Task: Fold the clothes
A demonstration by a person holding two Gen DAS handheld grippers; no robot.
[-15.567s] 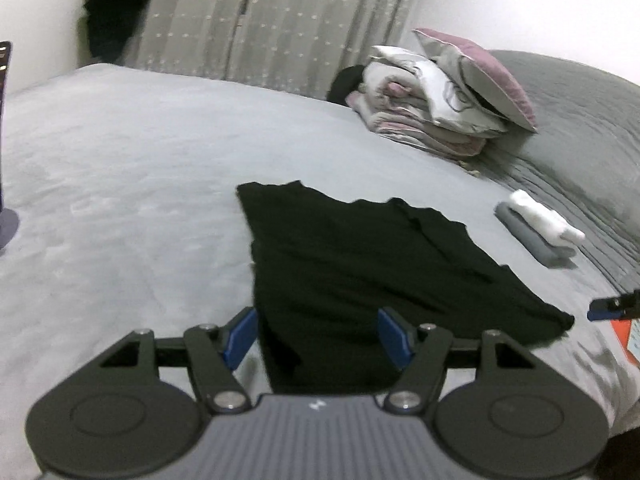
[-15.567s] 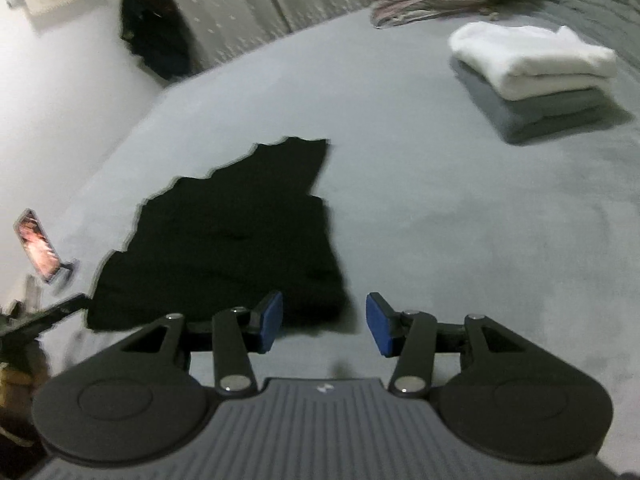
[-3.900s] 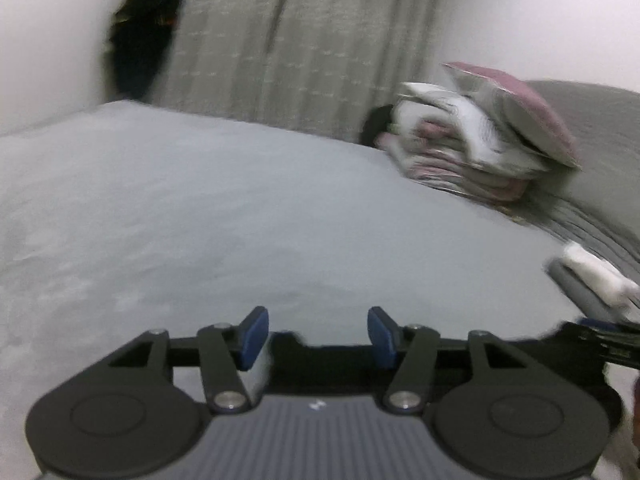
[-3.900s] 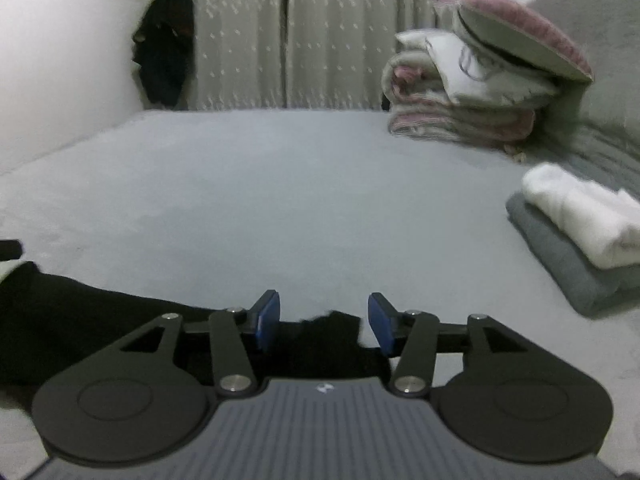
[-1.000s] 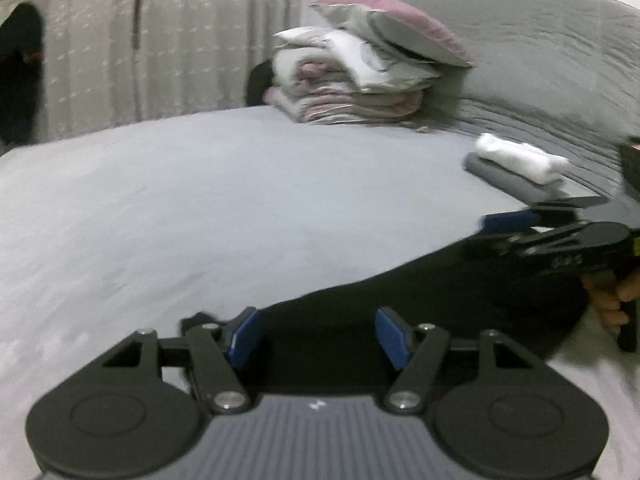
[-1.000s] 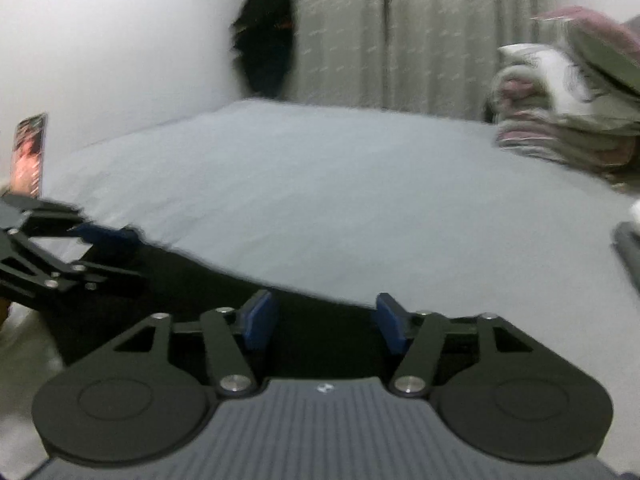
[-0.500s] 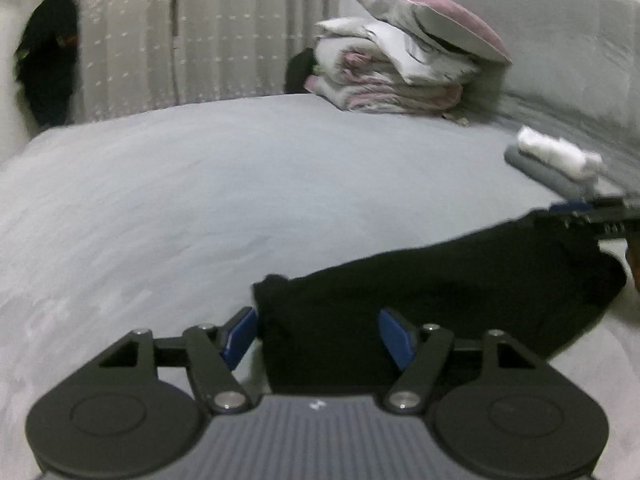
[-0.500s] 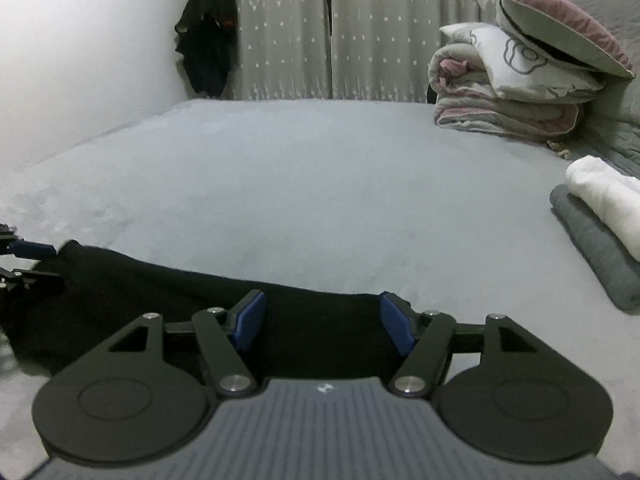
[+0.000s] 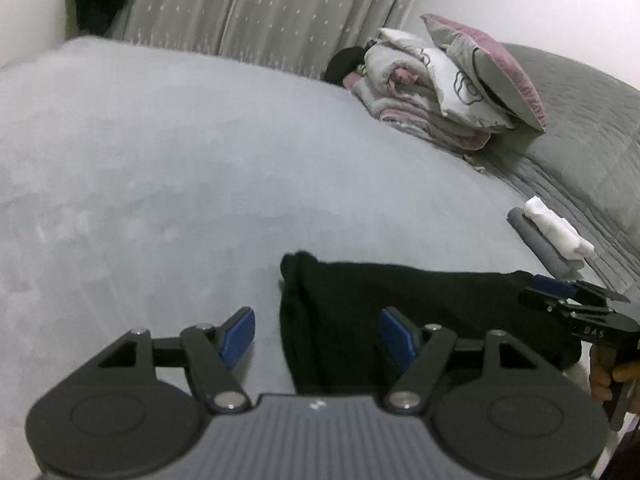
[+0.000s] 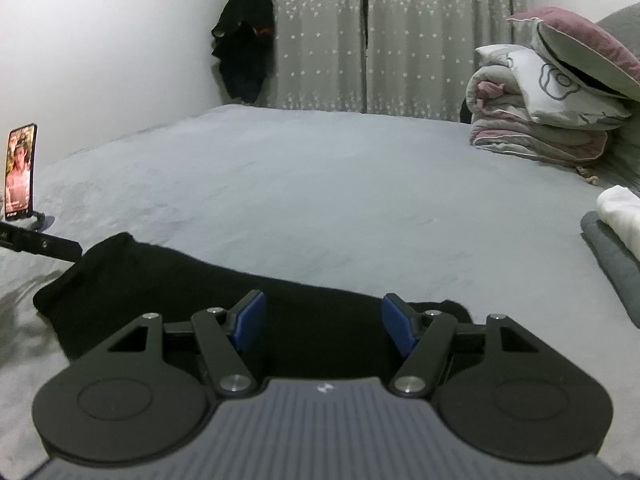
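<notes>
Two grippers: both are hovering at the near edge of the scene, neither one gripping anything.
Wide grey bed cover [image 10: 320, 184]: it is spreading across nearly the whole of both views and carrying everything else.
Star-dotted grey curtains [image 10: 400, 40]: they are hanging behind the far side of the bed.
Stack of folded quilts and pillows, white, pink and mauve [image 10: 552, 112]: it is sitting at the far right, against the grey headboard.
Black folded garment [image 10: 180, 292]: it is lying flat as a long band on the bed cover, at its near edge, running across beneath both grippers.
Dark clothing [image 10: 244, 56]: it is hanging beside the curtains, in the corner.
Left gripper [image 9: 316, 332]: its blue-padded fingers are standing wide apart over the garment's left end, clear of the cloth.
Right gripper [image 10: 324, 322]: its fingers are likewise spreading wide, above the garment's right end.
Folded grey garment with a white one on top [image 9: 548, 232]: this pile is resting to the right, apart from the black garment.
Phone with a lit screen [image 10: 19, 168]: it is standing upright at the far left.
</notes>
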